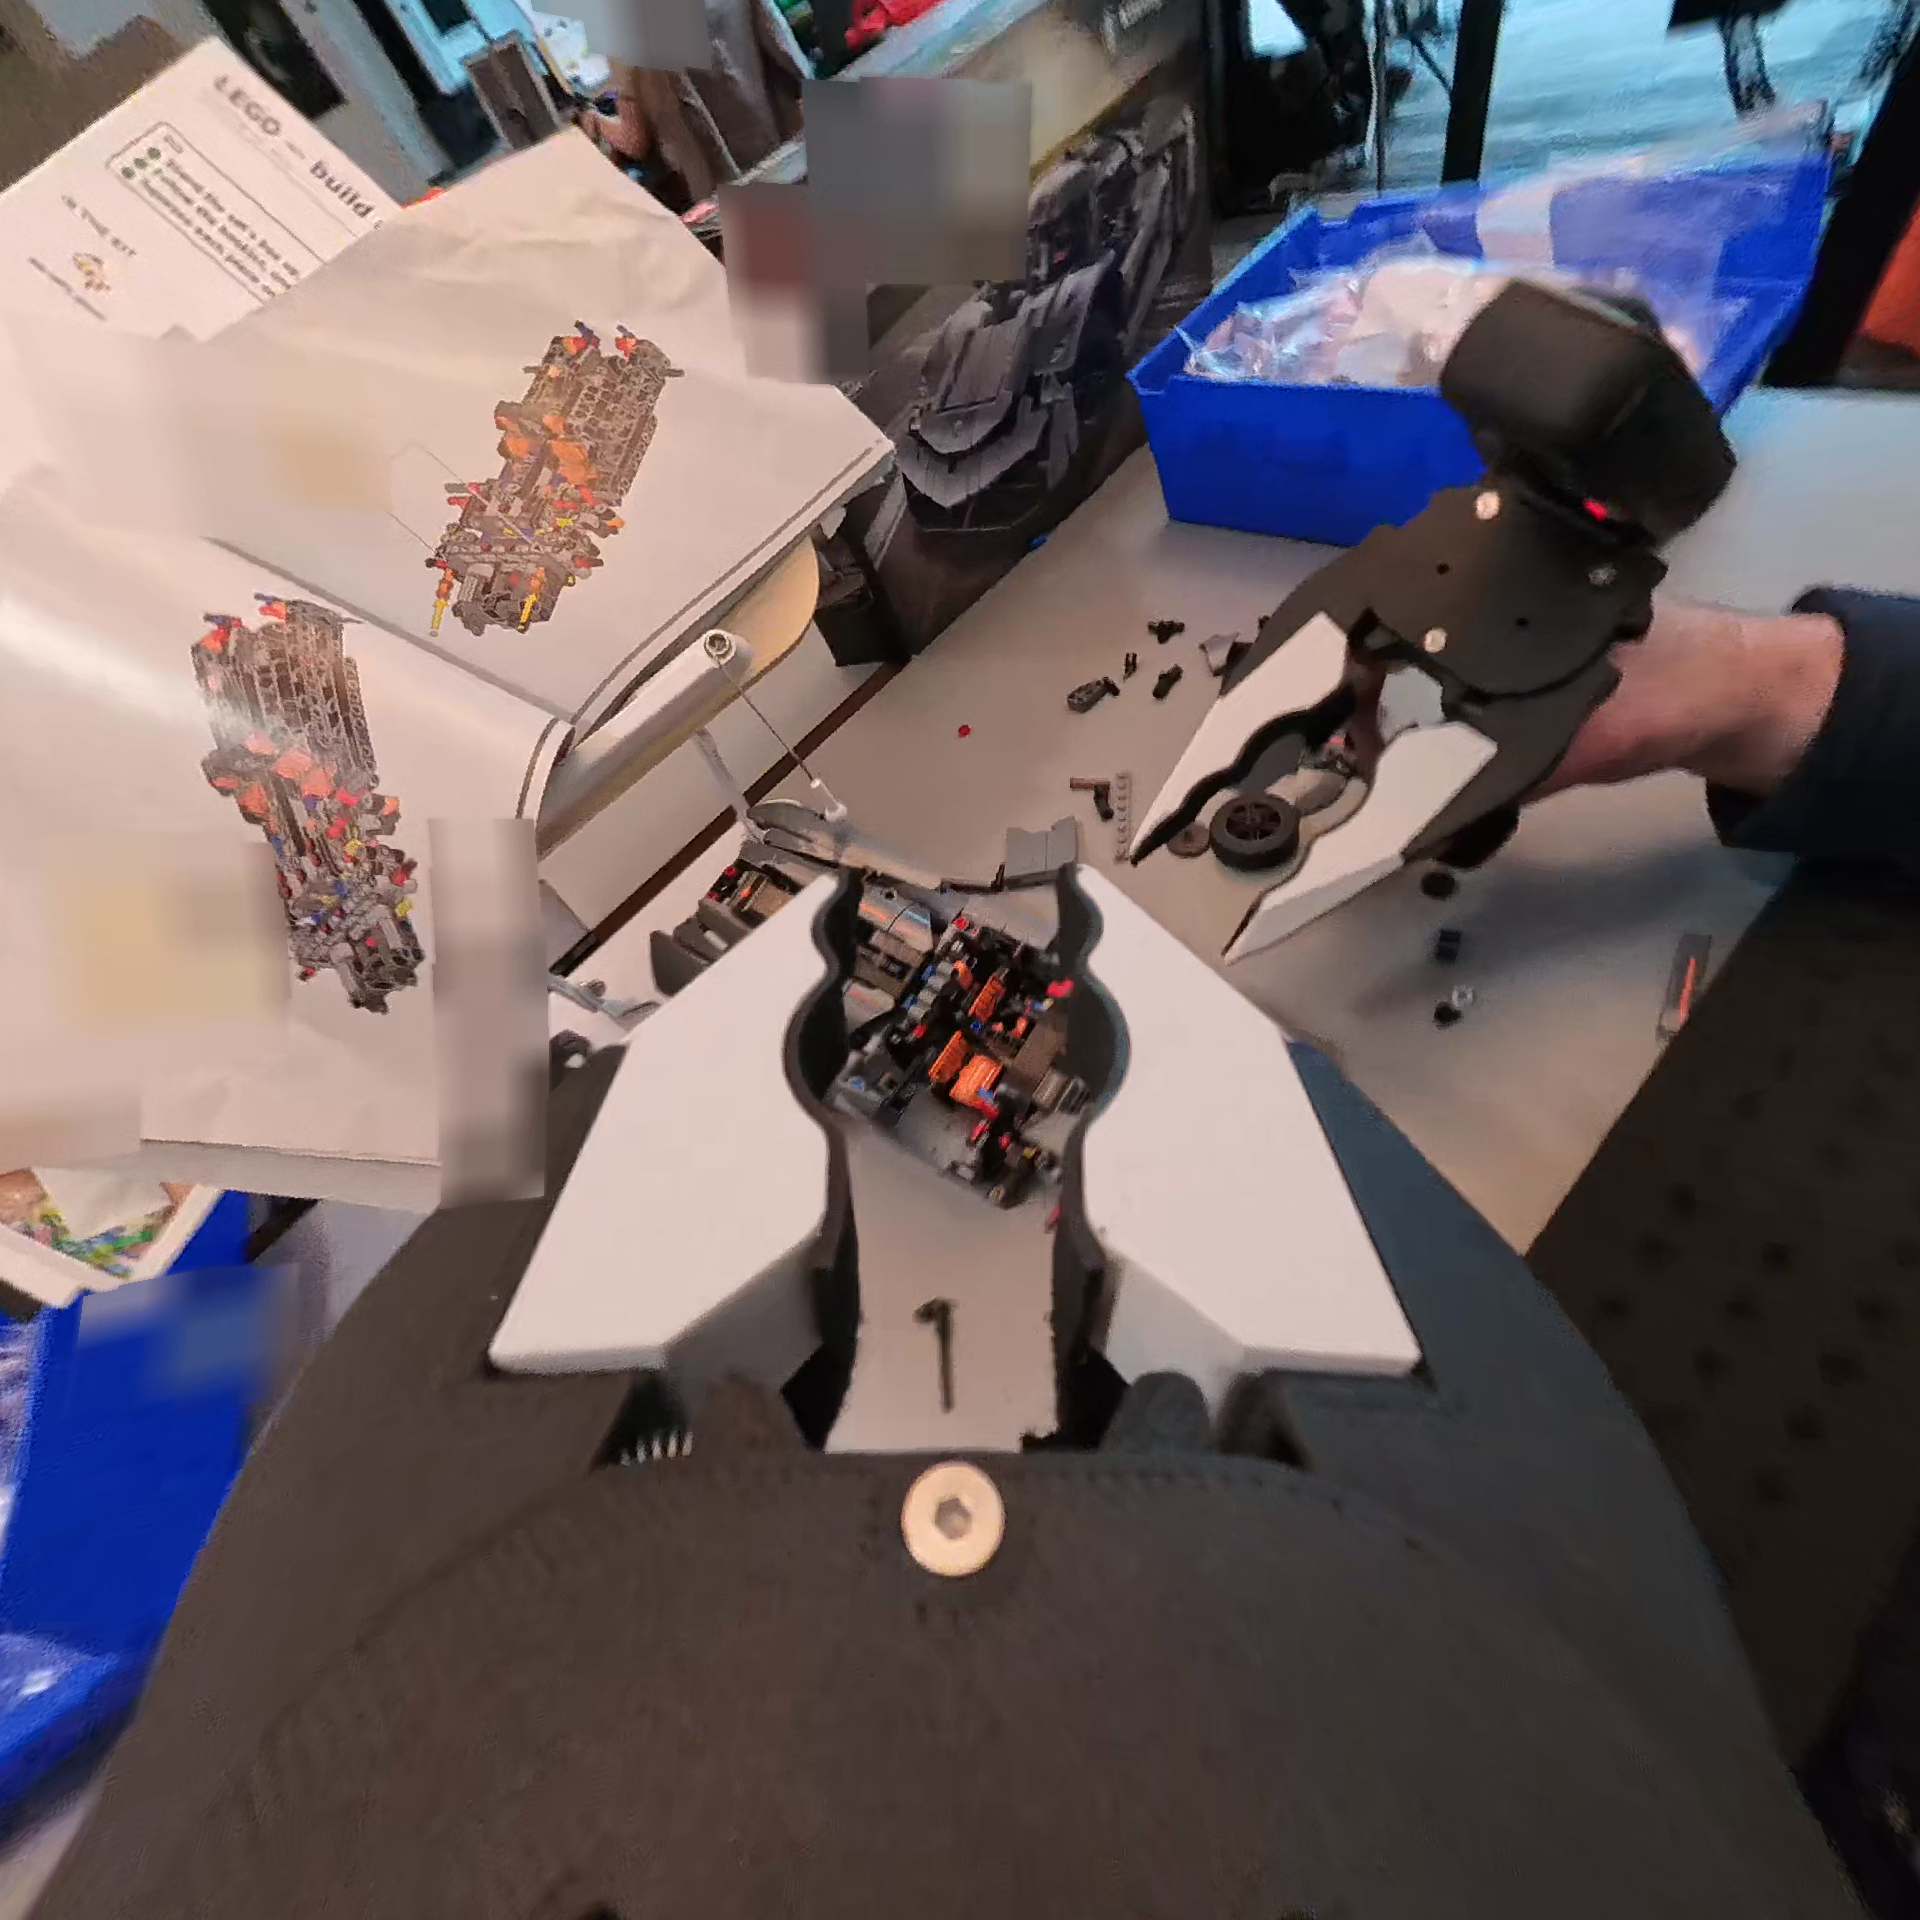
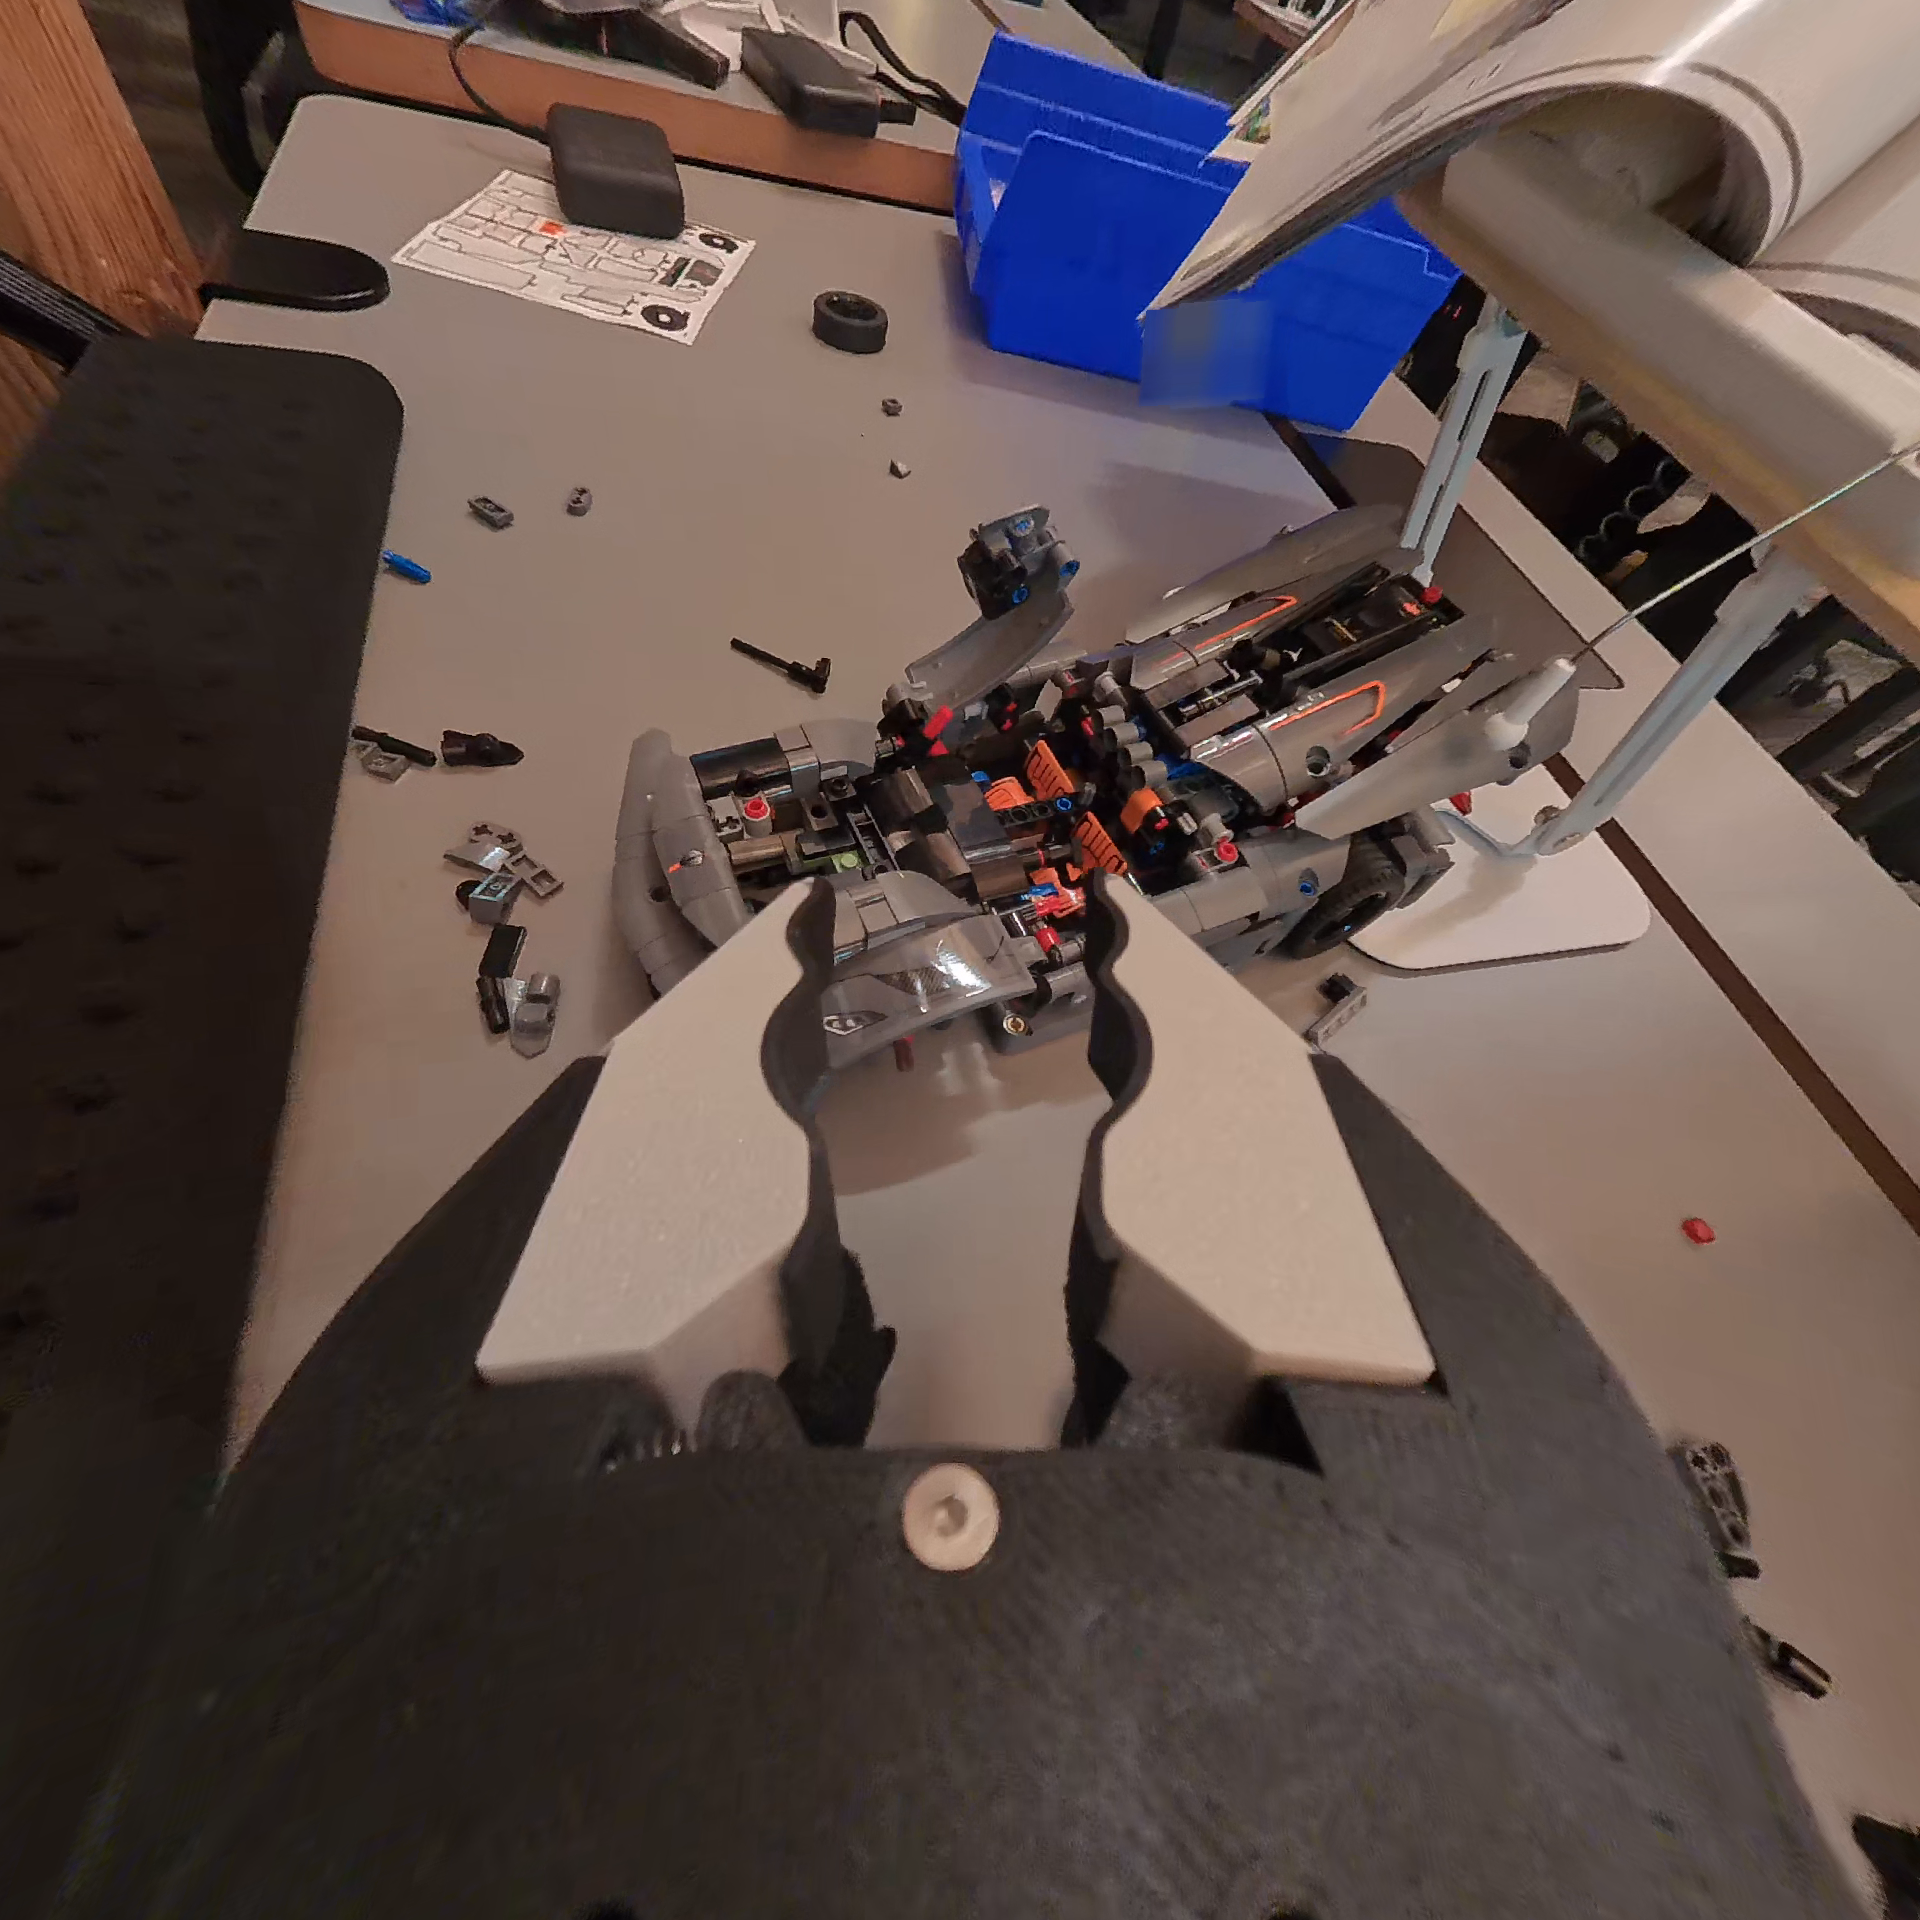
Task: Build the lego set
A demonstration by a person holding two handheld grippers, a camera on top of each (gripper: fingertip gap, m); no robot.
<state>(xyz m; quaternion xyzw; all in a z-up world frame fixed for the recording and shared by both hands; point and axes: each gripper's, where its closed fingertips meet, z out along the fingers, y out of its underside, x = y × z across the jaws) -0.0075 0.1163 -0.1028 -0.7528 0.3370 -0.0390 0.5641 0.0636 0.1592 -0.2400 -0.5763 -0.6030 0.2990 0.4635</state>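
The half-built grey, black and orange lego car (image 2: 1039,810) lies on the grey table (image 2: 623,416), under a booklet stand. My right gripper (image 2: 956,888) is open and empty. Its fingertips hover just short of the car's near end, over a curved grey panel (image 2: 914,977). My left gripper (image 1: 956,883) is open and empty too, held above the car (image 1: 956,1049), which shows through its gap. The right gripper (image 1: 1184,902) also shows in the left wrist view, held by a hand. A black wheel (image 1: 1257,826) on the table shows through its gap.
An open instruction booklet (image 1: 520,468) rests on a white stand (image 2: 1507,914) beside the car. Blue bins (image 2: 1091,239) (image 1: 1299,447) stand at the table's edges. Loose small parts (image 2: 499,883), another wheel (image 2: 850,320) and a sticker sheet (image 2: 577,255) lie around. A black mat (image 2: 156,727) lies to the left. My right fingertips sit around 15 centimetres from my left ones.
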